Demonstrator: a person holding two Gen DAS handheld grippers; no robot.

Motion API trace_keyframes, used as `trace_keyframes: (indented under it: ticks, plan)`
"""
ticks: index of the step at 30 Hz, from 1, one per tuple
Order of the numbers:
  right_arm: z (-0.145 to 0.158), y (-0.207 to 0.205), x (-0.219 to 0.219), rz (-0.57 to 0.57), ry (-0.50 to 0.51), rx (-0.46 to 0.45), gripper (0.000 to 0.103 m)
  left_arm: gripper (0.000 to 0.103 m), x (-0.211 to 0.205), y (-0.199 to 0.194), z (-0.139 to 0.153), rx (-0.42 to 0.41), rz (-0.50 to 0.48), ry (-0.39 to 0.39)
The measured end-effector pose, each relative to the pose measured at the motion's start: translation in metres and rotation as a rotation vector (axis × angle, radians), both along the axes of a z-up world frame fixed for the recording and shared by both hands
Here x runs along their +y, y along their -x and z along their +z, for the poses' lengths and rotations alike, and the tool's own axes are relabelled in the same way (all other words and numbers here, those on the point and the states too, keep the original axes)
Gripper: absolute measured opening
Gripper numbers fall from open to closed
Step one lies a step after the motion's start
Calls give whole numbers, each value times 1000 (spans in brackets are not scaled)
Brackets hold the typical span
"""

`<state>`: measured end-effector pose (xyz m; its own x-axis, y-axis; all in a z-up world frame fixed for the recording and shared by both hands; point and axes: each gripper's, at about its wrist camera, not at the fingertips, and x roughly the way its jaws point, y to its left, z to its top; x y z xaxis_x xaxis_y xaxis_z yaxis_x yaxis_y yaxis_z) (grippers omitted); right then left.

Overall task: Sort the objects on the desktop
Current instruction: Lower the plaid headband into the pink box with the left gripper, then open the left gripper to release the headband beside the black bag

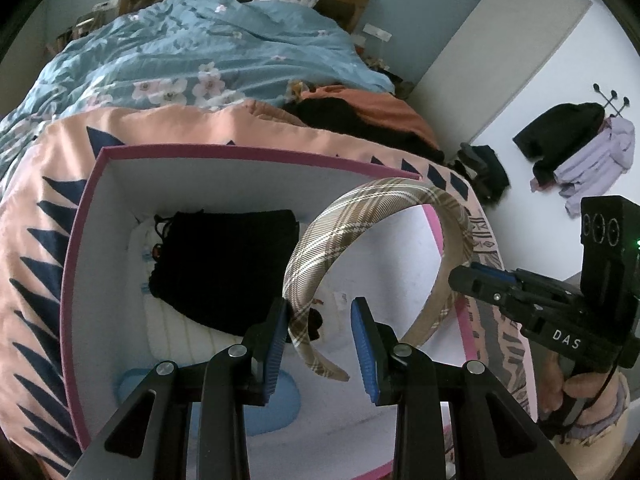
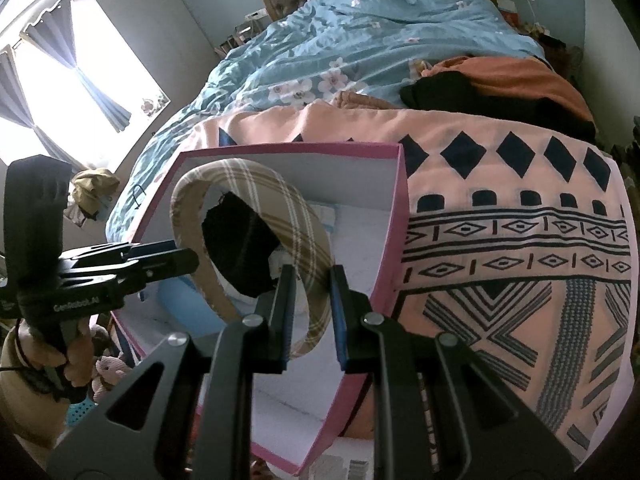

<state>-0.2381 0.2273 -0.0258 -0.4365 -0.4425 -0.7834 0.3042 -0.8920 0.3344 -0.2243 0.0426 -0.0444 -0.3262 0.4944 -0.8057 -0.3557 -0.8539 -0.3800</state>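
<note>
Two handheld grippers hold a plaid headband (image 1: pixel 372 236) over an open pink-edged box (image 1: pixel 80 264) on a bed: the left gripper (image 1: pixel 320 344) pinches one end with its left pad, the right gripper (image 2: pixel 312 312) clamps the other side. A black cloth (image 1: pixel 228 264) lies inside the box.

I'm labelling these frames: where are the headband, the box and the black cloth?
headband (image 1: pixel 360 204), left wrist view, top of its arch
box (image 1: pixel 256 154), left wrist view, far pink rim
black cloth (image 1: pixel 224 264), left wrist view, its middle
</note>
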Motion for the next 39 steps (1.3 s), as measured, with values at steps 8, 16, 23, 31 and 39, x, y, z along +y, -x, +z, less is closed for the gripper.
trace_keyframes:
  ticks: [8, 16, 23, 31, 39]
  plan:
    - [-7, 7, -4, 11, -30, -14, 20, 31, 2, 8, -13, -31, 12, 12]
    - [-14, 18, -12, 25, -82, -23, 20, 31, 3, 18, -25, -57, 21, 28]
    - [-22, 31, -22, 35, -161, -26, 22, 31, 7, 31, -34, -85, 28, 44]
    - [-29, 44, -36, 50, -267, -10, 22, 31, 10, 48, -48, -125, 42, 76]
    - [-38, 44, -55, 95, -414, 23, 25, 31, 12, 56, -59, -145, 54, 97]
